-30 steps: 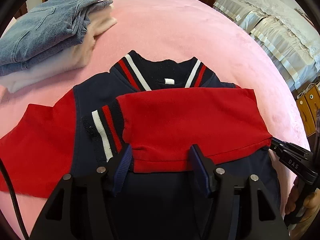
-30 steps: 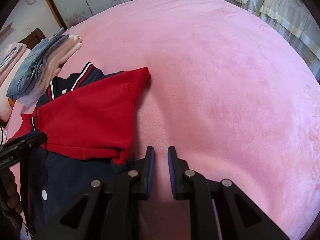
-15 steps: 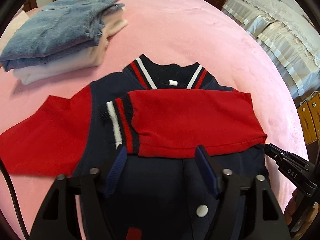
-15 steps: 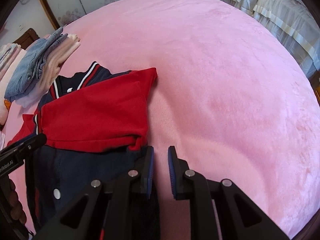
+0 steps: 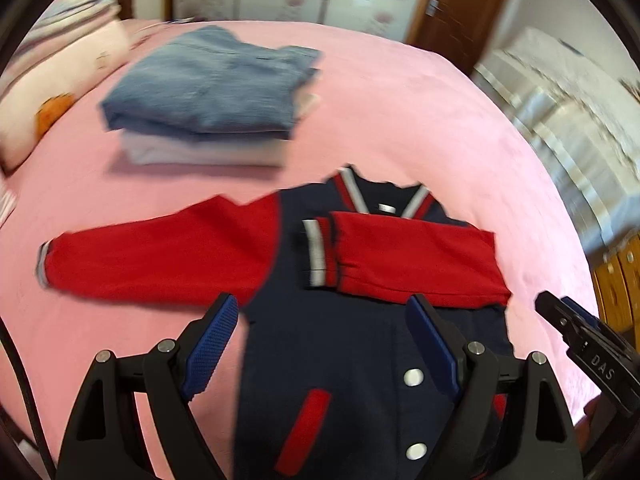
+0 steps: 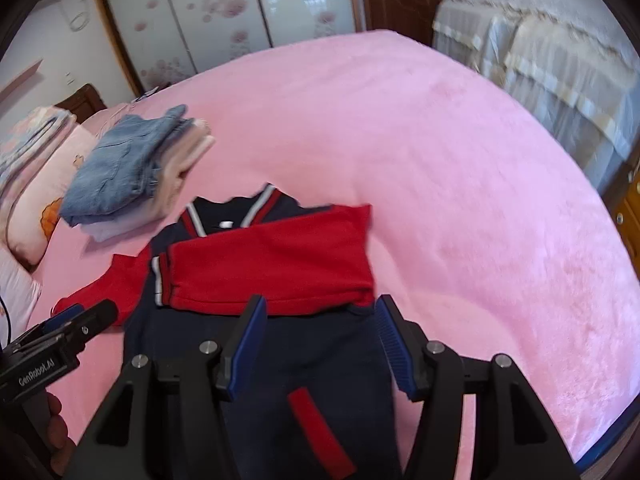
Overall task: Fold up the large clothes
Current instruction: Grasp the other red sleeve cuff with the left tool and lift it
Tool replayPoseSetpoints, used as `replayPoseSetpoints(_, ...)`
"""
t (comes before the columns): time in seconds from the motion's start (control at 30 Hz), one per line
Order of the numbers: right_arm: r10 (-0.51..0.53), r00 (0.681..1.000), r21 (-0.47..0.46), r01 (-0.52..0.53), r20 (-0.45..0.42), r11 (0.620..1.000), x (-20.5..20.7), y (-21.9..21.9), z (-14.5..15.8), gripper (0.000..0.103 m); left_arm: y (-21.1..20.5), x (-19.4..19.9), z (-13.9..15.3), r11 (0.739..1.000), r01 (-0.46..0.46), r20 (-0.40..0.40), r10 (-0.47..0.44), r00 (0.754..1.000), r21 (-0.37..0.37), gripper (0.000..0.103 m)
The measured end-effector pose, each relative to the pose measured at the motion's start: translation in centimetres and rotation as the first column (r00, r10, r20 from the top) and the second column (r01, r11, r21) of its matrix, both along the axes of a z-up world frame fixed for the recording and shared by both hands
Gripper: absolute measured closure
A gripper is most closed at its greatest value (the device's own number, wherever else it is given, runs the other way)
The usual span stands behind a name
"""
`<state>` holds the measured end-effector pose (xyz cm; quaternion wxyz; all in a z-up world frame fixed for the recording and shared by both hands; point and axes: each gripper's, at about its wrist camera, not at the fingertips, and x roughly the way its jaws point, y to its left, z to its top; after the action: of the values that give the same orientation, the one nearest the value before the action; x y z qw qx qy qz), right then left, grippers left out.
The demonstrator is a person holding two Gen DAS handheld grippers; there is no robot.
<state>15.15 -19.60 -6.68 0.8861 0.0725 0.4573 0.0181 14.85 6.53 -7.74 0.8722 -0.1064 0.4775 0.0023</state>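
A navy jacket (image 5: 340, 344) (image 6: 280, 344) with red sleeves lies flat on the pink bed. One red sleeve (image 5: 416, 256) (image 6: 276, 264) is folded across its chest. The other red sleeve (image 5: 160, 256) (image 6: 128, 276) stretches out to the left. My left gripper (image 5: 320, 316) hovers above the jacket's body, its jaws opening wide with nothing between them. My right gripper (image 6: 320, 316) hangs above the jacket's right side below the folded sleeve, jaws opening, pads off the cloth. Each gripper also shows at the edge of the other's view: the right gripper (image 5: 584, 344), the left gripper (image 6: 60, 336).
A stack of folded clothes with blue jeans (image 5: 212, 88) (image 6: 128, 168) on top sits at the back left of the pink bed (image 5: 420, 120) (image 6: 460, 160). A pillow (image 5: 60, 92) lies at the far left. A covered sofa (image 6: 560, 60) and a wooden cabinet (image 5: 616, 280) stand to the right.
Both grippers rose and pulled back from the jacket. The left jaws widened further. The right jaws went from shut to open. The folded sleeve stays on the chest.
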Motion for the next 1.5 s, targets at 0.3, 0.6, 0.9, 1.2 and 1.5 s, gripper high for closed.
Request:
replayPoseSetpoints(0.3,0.121,0.993,-0.03,-0.121,-0.009,0.992,-0.7,7.3,0.5,0.03,9.7,-3.1,-2.4,0.984,-0.158,-0.05,0.155,0.987,-0.085,0.018)
replayPoseSetpoints(0.6,0.275,0.961,-0.133,-0.276,-0.023,0.952,-1.4,17.6,-1.4,0.03,22.0,-5.3,-7.4,0.87,-0.367,-0.089,0.359,0.929,-0.329,0.018)
replayPoseSetpoints(0.9,0.358,0.932,-0.098,-0.362,-0.057,0.927,-1.3,22.4,-3.5,0.03,26.8,-3.2,-12.6,0.732,-0.465,-0.138,0.462,0.876,-0.497,0.043)
replayPoseSetpoints(1.2,0.32,0.942,-0.094,-0.329,-0.102,0.94,-1.2,20.0,-5.7,0.03,21.7,0.0,-8.3,0.865,-0.407,-0.001,0.425,0.905,-0.294,0.097)
replayPoseSetpoints(1.5,0.13,0.991,-0.062,-0.132,-0.038,0.989,-0.2,11.5,-4.5,0.03,3.8,4.0,-0.2,0.959,0.093,0.205,-0.038,0.978,-0.268,0.097)
